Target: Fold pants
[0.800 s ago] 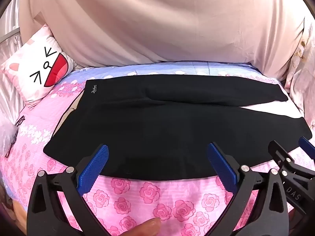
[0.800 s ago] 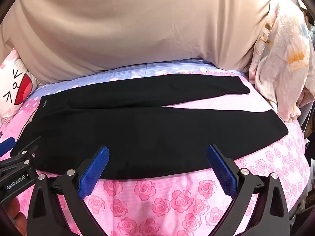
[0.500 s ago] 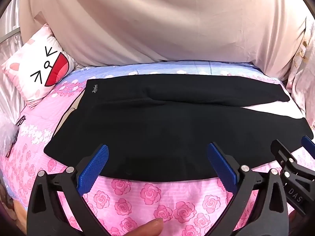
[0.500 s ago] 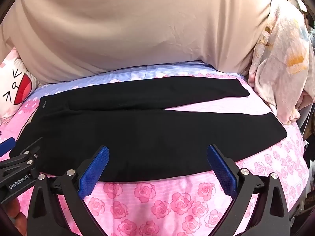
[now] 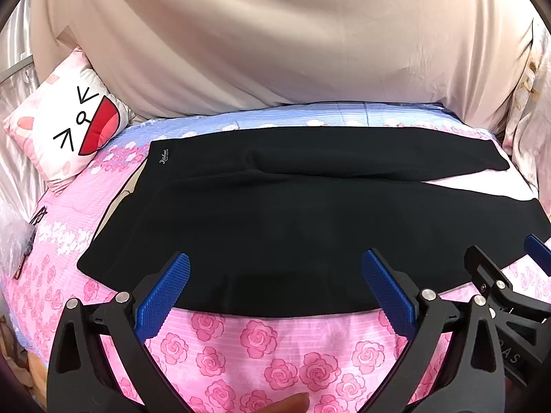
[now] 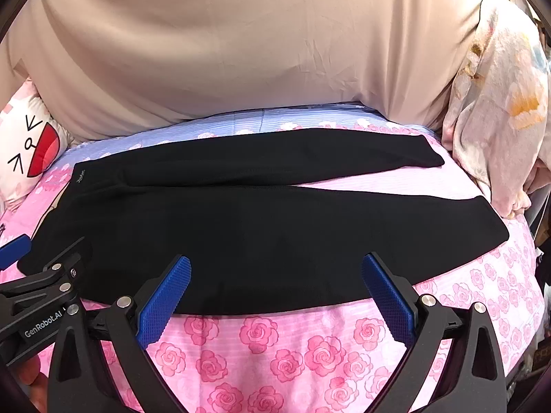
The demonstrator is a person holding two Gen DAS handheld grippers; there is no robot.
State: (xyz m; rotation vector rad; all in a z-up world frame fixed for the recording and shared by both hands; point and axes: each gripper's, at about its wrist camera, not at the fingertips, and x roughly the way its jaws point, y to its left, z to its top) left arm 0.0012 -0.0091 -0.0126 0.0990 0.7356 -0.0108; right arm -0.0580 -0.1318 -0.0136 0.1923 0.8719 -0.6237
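Ahead of both tools, the black pants (image 5: 292, 213) lie flat across the bed, waistband off to the left side near the cat-face pillow (image 5: 65, 127) and the 2 legs running out to the right. The legs are parted in a narrow V, the far leg (image 6: 275, 158) lying beyond the near leg (image 6: 310, 234), with a strip of pink sheet showing between their cuffs. No fold appears made yet: the legs are not stacked on each other and the garment is at its full length, so by the look of it the whole job is left, probably starting with bringing 1 leg over the other.

The left gripper (image 5: 275, 289) is released, its blue pads spread wide and holding nothing, poised over the near hem of the pants toward the waist end. The right gripper (image 6: 275, 289) is likewise spread and empty, poised over the near hem further toward the cuffs. Whether either pad touches the cloth cannot be told.

Beneath the pants is a rose-print bedspread (image 5: 261, 347), pink in front and blue at the far side. A beige drape (image 6: 241, 51) hangs behind the bed, and a floral cloth (image 6: 499, 110) is bunched at the far right.
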